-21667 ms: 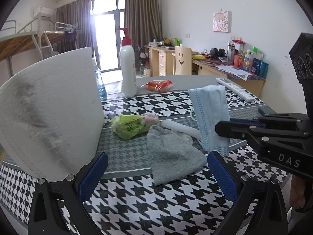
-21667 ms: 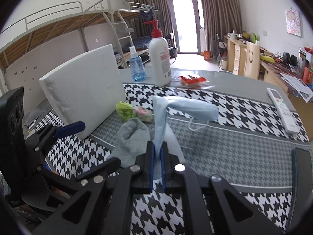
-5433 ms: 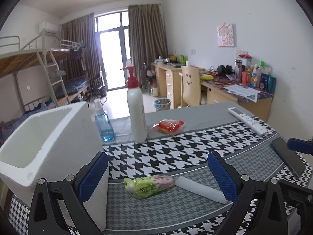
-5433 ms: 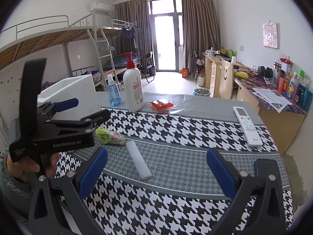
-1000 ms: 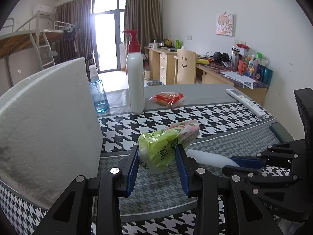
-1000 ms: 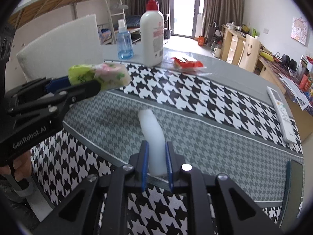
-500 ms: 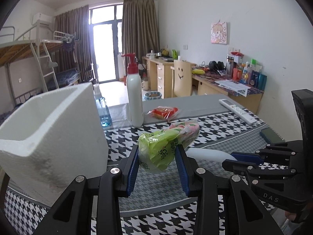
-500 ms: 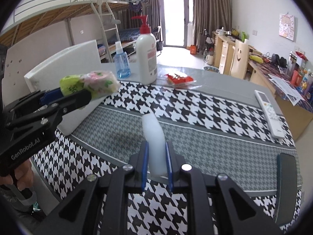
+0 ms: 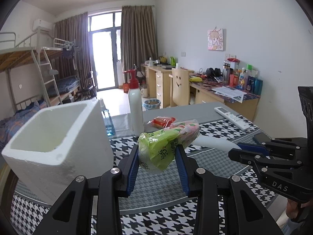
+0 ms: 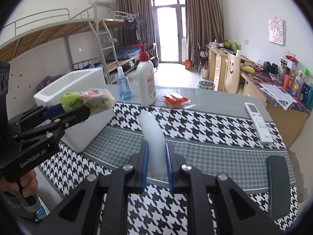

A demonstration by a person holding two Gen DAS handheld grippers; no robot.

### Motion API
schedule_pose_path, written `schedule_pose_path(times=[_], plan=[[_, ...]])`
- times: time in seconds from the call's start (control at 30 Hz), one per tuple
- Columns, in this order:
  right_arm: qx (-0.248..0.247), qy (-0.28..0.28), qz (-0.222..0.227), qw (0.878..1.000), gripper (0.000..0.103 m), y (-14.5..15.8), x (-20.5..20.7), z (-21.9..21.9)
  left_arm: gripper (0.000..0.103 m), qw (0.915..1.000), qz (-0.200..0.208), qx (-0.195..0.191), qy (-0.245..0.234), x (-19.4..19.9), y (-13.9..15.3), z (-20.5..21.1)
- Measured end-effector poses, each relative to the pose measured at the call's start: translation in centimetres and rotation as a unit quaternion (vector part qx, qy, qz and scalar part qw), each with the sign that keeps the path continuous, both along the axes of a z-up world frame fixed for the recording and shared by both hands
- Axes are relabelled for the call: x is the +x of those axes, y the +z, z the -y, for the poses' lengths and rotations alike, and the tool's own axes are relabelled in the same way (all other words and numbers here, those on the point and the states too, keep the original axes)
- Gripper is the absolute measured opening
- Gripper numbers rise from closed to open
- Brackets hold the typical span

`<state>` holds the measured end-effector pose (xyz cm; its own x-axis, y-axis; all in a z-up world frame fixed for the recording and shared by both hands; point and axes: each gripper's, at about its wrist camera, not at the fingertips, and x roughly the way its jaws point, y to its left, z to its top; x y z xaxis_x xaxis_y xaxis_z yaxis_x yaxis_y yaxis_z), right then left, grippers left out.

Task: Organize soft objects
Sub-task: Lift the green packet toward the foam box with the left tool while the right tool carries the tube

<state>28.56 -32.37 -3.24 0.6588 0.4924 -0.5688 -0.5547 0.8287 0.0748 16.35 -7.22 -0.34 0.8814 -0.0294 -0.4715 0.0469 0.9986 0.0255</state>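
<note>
My left gripper (image 9: 157, 157) is shut on a green and pink tissue pack (image 9: 166, 145) and holds it above the table, right of the open white foam box (image 9: 56, 143). The pack also shows in the right wrist view (image 10: 88, 99), beside the box (image 10: 78, 90). My right gripper (image 10: 156, 156) is shut on a white soft tube (image 10: 154, 135) and holds it above the houndstooth tablecloth (image 10: 205, 129). The tube shows in the left wrist view (image 9: 213, 144) right of the pack.
A white pump bottle (image 10: 145, 84), a blue spray bottle (image 10: 123, 88) and a red snack packet (image 10: 176, 98) stand at the table's back. A remote (image 10: 258, 121) and a phone (image 10: 278, 178) lie on the right. Desks and a chair stand beyond.
Both grippers have risen with their loads. The foam box's open top now shows in the left wrist view.
</note>
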Motion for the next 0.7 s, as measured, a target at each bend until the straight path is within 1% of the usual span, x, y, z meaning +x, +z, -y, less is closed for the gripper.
schedule_pose_path(times=[0.27,0.43,0.7], plan=[[0.027,-0.007,0.019,0.999,0.02,1.5,-1.0,0.1,0.038,0.9997,0.023,0.007,-0.002,-1.1,1.8,-0.6],[0.03,-0.009,0.035,0.999,0.02,2.5,-1.6,-0.2,0.038,0.9994,0.035,0.001,-0.004,-1.7,2.5,-1.5],[0.041,-0.016,0.052,0.998,0.02,3.6,-2.1,-0.7,0.038,0.9987,0.05,0.004,0.0,-2.2,3.4,-2.4]])
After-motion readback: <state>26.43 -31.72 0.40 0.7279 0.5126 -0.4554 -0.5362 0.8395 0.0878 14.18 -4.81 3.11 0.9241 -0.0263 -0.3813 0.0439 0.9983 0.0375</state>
